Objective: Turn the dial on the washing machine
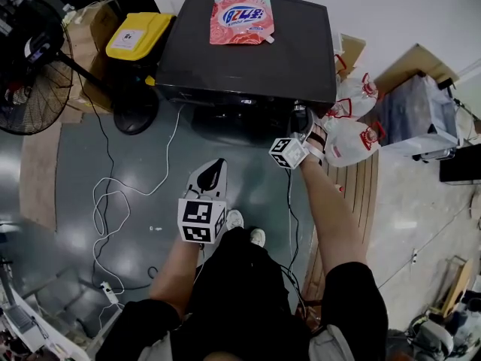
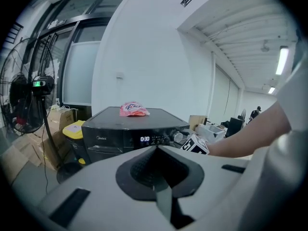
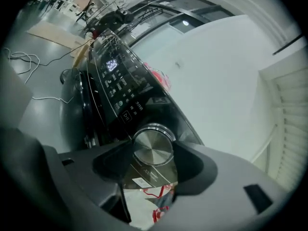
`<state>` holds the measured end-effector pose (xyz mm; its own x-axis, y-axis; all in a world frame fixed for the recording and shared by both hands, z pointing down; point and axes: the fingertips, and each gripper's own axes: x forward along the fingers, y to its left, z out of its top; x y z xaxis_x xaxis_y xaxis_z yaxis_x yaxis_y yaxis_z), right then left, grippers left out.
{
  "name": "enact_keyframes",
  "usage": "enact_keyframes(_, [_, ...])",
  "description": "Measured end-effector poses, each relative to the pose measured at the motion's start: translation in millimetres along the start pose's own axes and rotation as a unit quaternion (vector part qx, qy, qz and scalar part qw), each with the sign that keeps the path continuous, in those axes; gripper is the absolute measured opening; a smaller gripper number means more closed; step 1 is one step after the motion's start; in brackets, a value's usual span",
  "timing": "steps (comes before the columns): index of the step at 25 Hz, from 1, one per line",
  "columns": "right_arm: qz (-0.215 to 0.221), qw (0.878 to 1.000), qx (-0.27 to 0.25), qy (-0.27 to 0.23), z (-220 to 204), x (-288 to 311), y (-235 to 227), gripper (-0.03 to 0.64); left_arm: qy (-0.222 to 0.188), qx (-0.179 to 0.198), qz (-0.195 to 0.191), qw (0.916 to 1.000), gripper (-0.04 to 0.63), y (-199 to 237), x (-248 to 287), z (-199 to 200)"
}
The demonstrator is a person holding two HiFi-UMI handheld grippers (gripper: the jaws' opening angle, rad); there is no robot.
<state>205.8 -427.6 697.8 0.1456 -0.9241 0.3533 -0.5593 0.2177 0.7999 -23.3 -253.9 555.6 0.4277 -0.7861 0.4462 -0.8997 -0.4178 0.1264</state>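
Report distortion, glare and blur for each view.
Head view: sharp, evenly lit, edges bowed by the wide lens. Left gripper view: fisheye with black corners, ceiling lamp blown out. Right gripper view: tilted, so the washer leans; dial sharp, rim glinting.

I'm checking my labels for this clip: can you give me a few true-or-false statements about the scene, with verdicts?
1. A pink pouch lies on top of the washing machine. True.
2. The right claw has the dial between its jaws. True.
3. The left claw grips the pouch. False: it is shut, empty and short of the machine.
4. The machine's display is dark. False: it is lit.
5. The fan stands at the right of the head view. False: it stands at the left.
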Motion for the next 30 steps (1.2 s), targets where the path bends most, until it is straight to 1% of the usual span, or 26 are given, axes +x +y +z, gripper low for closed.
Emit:
enact_keyframes(5, [0.002, 1.000, 0.015, 0.003, -1, -1, 0, 0.272, 0.001, 0.003, -0.006, 1.0000, 0.012, 0, 1, 2])
enact_keyframes(9, [-0.002, 0.998, 0.064, 0.022, -9, -1, 1, 0.272, 0.001, 0.004, -0.006, 1.0000, 0.012, 2, 4, 8])
enact_keyframes(14, [0.008, 0.993, 0.115, 0.032, -9, 0, 0, 0.272, 0.003, 0.006, -0.006, 1.0000, 0.012, 5, 7, 9])
enact_keyframes(17, [0.025, 0.985, 0.165, 0.039, -10, 0, -2, 0.272, 0.002, 0.005, -0.005, 1.0000, 0.012, 6, 8, 12])
enact_keyframes(20, [0.046, 0.971, 0.229, 0.046, -9, -2, -4, 0.272, 0.000, 0.006, -0.004, 1.0000, 0.012, 9, 8, 15])
enact_keyframes(22, [0.054, 0.964, 0.257, 0.047, -8, -3, -6, 0.272, 0.000, 0.005, -0.003, 1.0000, 0.012, 12, 8, 16])
enact_keyframes(24, [0.056, 0.962, 0.262, 0.048, -7, -3, -6, 0.272, 0.001, 0.005, -0.002, 1.0000, 0.012, 15, 9, 17])
enact_keyframes(30, [0.057, 0.963, 0.260, 0.046, -7, -3, -5, 0.272, 0.000, 0.004, -0.004, 1.0000, 0.012, 16, 11, 20])
